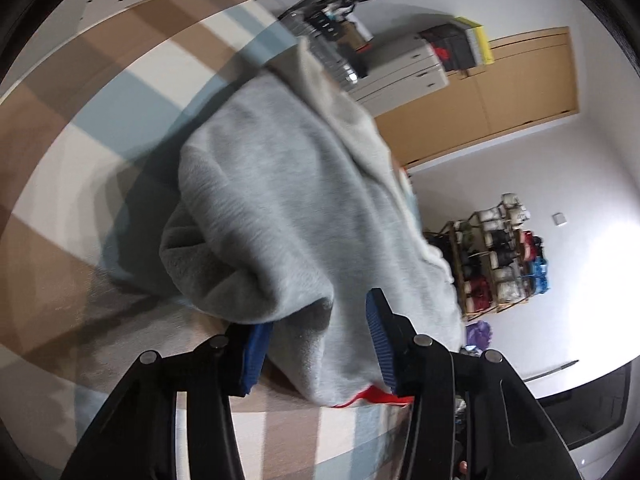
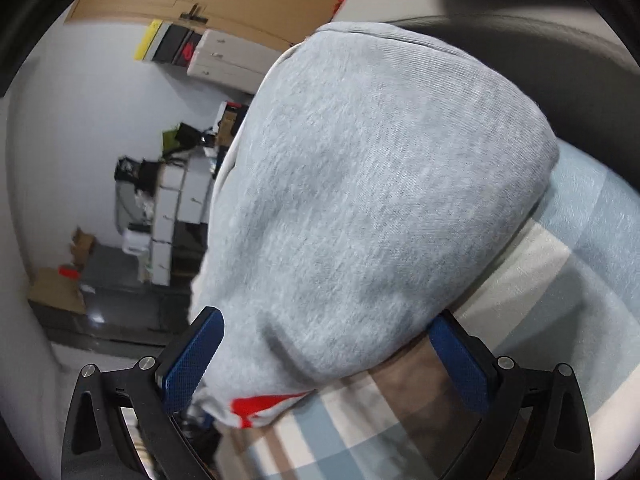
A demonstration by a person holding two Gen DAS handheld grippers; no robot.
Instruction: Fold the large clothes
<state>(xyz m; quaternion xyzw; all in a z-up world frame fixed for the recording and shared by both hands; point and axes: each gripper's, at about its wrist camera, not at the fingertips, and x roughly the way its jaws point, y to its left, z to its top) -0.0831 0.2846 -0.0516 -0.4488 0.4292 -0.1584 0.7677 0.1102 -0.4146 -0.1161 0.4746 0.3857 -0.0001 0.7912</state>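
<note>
The grey sweatshirt [image 1: 288,208] lies bunched on a checked bedspread [image 1: 80,160] of brown, cream and pale blue. In the left wrist view the left gripper [image 1: 316,336] has a thick roll of the grey fleece between its blue-padded fingers [image 1: 378,340]; both pads press against the cloth, so the fingers are partly closed on it. A red strip of the garment shows just below the right-hand pad.

In the right wrist view the right gripper [image 2: 324,356] stands wide, the sweatshirt [image 2: 380,184] mounded ahead of and between its fingers [image 2: 192,356]. The left pad touches the cloth's edge; the right pad sits beside the mound, and I cannot tell whether it presses. Red print [image 2: 264,404] shows near the left finger's base.
</note>
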